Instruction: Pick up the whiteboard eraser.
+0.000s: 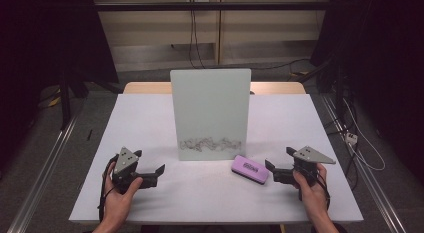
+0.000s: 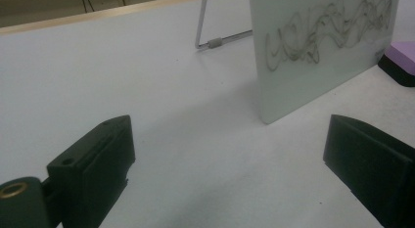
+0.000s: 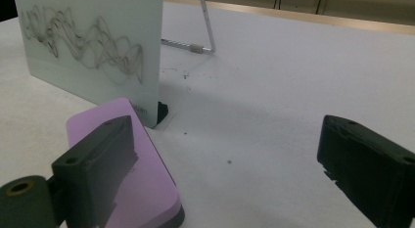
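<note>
Two claws are held low over the near part of the white table (image 1: 150,203), one in each hand. The left claw (image 1: 150,174) is seen near the near left corner, its jaws spread wide with nothing between them; in the left gripper view both jaws are cut off by the lower frame edge. The right claw (image 1: 275,172) is held toward the near right corner, likewise spread and empty. The left hand (image 1: 119,195) and the right hand (image 1: 312,190) are cut off at the forearm by the bottom of the high view.

One purple eraser (image 1: 249,168) lies flat just left of the right claw, touching no jaw; in the right gripper view it is partly hidden behind the left jaw. Behind it, at the table's middle, one whiteboard (image 1: 210,110) stands upright on a thin metal prop (image 2: 203,22), largely hidden behind the panel. One band of dark scribbles (image 1: 210,143) runs along the board's lower part; no words can be made out. The far edge of the table is partly hidden by the board.
</note>
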Motion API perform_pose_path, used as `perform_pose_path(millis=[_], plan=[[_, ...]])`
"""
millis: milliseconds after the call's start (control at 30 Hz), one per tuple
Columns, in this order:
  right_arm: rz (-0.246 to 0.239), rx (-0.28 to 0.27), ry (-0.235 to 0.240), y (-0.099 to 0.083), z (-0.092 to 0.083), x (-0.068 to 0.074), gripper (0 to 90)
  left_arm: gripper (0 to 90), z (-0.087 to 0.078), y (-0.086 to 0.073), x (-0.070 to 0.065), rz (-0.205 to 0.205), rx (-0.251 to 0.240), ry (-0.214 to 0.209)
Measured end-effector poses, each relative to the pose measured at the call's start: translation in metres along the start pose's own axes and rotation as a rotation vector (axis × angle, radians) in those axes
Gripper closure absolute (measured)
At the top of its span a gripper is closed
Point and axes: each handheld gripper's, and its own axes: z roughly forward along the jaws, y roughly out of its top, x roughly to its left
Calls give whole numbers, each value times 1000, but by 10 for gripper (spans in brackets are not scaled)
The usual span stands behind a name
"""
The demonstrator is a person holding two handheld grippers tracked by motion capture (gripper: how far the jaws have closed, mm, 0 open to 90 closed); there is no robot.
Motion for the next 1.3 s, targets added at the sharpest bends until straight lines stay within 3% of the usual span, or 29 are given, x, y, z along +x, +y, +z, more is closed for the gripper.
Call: perform_pose_path(millis=[167,200,433,467,500,567,667,767,967,1067,1133,1300], plan=[[0,-9,7,1,1,0,63,50,1,0,0,-10,5,-6],[-2,-6,5,1,2,0,63,49,2,-1,1,-36,10,-6],[27,-21,7,2,1,-1,89,48,1,-2,2,-42,15,-4],[17,-17,6,2,2,0,112,48,1,-3,2,-74,18,-26],[17,-17,6,2,2,0,112,47,1,-3,2,-74,18,-26],[23,-2,32,3,3,1,156,48,2,-4,1,-74,34,-20],[-18,46,124,7,1,6,75,46,3,-4,-2,-65,39,-32],[-20,56,141,8,-1,7,111,47,4,-3,-3,-49,38,-31],[-31,124,168,12,2,9,65,46,4,-4,-1,-44,44,-39],[-46,159,199,16,6,10,129,46,3,-4,1,-47,40,-42],[-52,170,192,17,8,11,90,46,3,-4,0,-40,38,-47],[-68,189,197,25,11,15,94,46,3,-6,1,-41,37,-50]])
